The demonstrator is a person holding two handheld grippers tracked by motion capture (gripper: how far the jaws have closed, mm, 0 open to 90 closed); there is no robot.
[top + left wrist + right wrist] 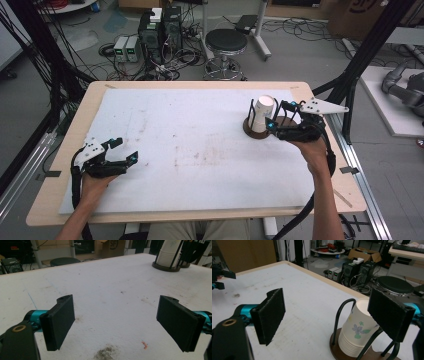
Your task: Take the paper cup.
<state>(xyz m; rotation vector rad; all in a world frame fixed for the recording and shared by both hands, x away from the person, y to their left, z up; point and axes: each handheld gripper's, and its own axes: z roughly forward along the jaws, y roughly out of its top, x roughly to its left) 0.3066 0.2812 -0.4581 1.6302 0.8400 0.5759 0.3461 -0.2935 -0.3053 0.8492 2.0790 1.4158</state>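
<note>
A stack of white paper cups [262, 114] with a flower print stands in a black wire holder on a round brown base [250, 131] at the right of the white mat. My right gripper [280, 115] hovers just right of the stack, open, with nothing between its pads. In the right gripper view the cup stack [358, 332] sits below the open jaws, partly behind the right pad [389, 312]. My left gripper [126, 149] rests low at the mat's left, open and holding nothing. From the left gripper view the cup stack [168, 255] stands far off at the upper right.
The white mat [200, 150] covers most of the wooden table [75, 150]. A dark stain [105, 353] and a small orange scrap [145, 345] lie near the left gripper. Behind the table are a black stool [226, 42] and computer cases [160, 30] with cables.
</note>
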